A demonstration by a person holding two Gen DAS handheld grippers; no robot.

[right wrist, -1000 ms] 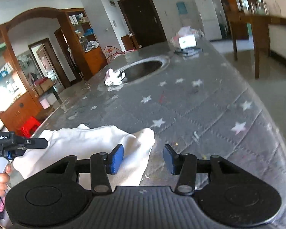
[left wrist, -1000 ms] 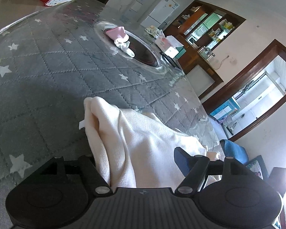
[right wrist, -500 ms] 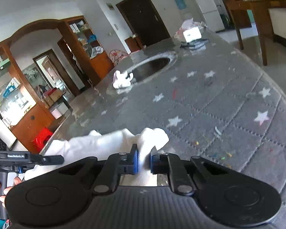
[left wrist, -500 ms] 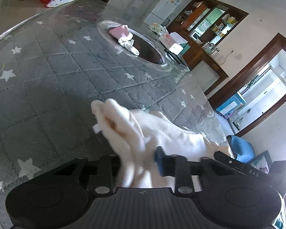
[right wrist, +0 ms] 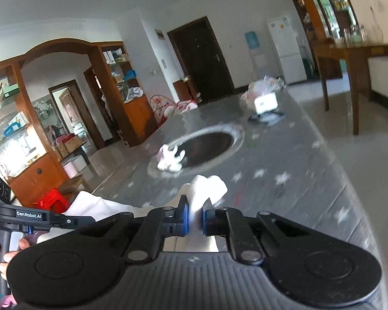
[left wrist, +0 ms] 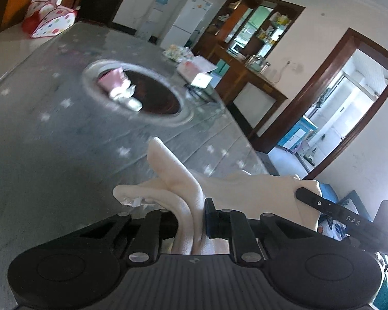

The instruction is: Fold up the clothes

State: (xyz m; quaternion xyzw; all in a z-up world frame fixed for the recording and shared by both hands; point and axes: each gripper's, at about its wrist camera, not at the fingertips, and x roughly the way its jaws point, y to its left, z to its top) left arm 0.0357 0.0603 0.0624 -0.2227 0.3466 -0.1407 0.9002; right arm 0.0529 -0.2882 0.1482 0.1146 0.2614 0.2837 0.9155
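A cream-white garment (left wrist: 248, 193) hangs between my two grippers above the grey star-quilted table (left wrist: 38, 139). My left gripper (left wrist: 190, 219) is shut on one bunched edge of it. My right gripper (right wrist: 195, 215) is shut on the other end, which shows as a white bunch (right wrist: 207, 188) above the blue pads. The right gripper's body also shows in the left wrist view (left wrist: 349, 219), and the left gripper's body shows in the right wrist view (right wrist: 31, 218).
A round dark opening (right wrist: 207, 146) sits mid-table with a small pink-and-white cloth (right wrist: 169, 160) on its rim, also in the left wrist view (left wrist: 119, 87). A box and bags (right wrist: 265, 102) stand at the table's far end. A wooden side table (right wrist: 354, 59) stands to the right.
Both grippers closed on the garment's ends and lifted it off the table. The views have tilted up and blur with motion.
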